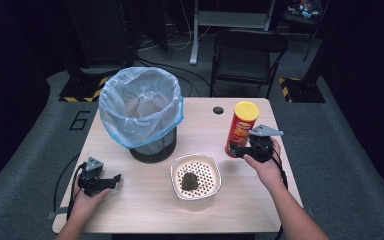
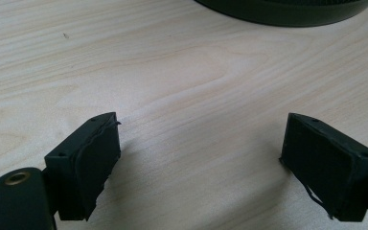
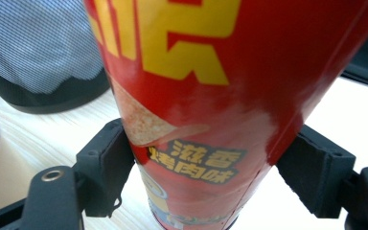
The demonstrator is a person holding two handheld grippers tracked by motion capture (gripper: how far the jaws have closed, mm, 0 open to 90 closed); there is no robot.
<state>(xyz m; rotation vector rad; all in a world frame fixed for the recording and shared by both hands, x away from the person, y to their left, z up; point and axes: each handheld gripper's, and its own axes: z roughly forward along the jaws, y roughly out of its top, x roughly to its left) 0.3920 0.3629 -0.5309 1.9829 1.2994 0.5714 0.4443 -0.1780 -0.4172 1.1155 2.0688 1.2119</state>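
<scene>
A red chip can (image 1: 240,129) with a yellow lid stands upright at the right side of the table, lifted slightly off the wood. My right gripper (image 1: 241,151) is shut on its lower part; in the right gripper view both pads (image 3: 106,167) press the can (image 3: 206,96) from either side. My left gripper (image 1: 111,181) rests low over the table near the front left, jaws wide apart with only bare wood (image 2: 196,96) between them.
A black mesh bin (image 1: 142,114) lined with a pale blue bag stands at the back left. A white perforated bowl (image 1: 195,181) with a dark clump inside sits at the front centre. A folding chair (image 1: 247,57) stands beyond the table's far edge.
</scene>
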